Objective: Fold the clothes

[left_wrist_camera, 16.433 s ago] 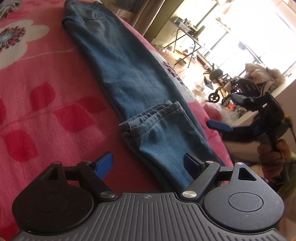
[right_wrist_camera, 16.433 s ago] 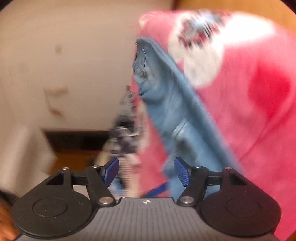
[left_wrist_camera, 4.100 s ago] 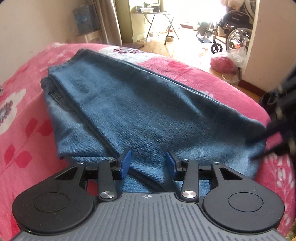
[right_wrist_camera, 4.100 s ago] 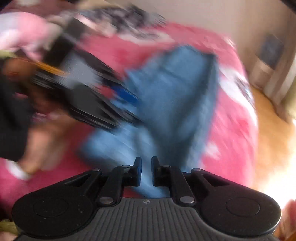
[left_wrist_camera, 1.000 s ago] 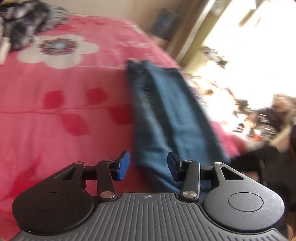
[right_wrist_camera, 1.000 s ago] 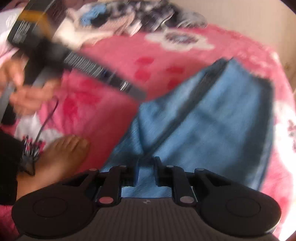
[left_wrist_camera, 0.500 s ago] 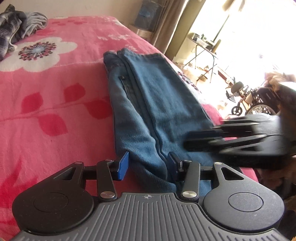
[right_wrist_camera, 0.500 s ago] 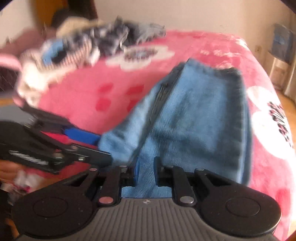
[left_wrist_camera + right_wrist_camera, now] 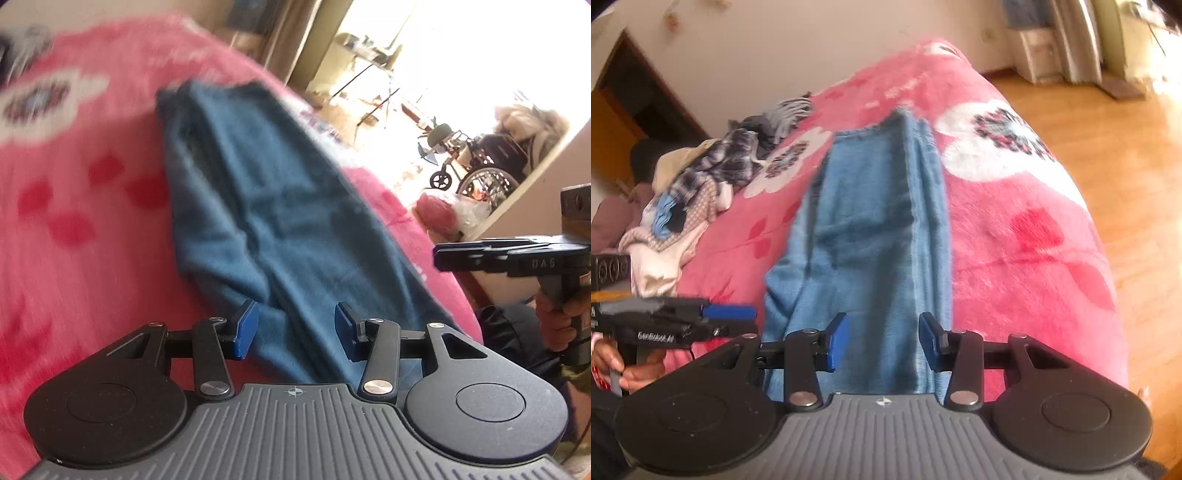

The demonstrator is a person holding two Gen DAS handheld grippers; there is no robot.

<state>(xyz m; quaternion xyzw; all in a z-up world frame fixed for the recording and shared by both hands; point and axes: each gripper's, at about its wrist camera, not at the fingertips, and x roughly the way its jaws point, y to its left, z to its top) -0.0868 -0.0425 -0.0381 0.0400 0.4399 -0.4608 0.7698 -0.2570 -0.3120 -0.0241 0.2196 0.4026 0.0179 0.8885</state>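
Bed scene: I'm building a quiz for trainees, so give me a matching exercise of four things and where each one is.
Things:
1. jeans
2. pile of clothes
3. wheelchair
4. blanket

Places:
A. in the bright room beyond the bed
B. heaped at the bed's far side
C. covering the bed
D. folded lengthwise on the pink cover

Pairs: 1-D, 2-B, 3-A, 4-C

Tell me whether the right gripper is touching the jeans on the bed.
Cannot tell. In the right wrist view the right gripper has its jaws opening, with the jeans showing in the gap, but motion blur hides whether either pad meets the denim.
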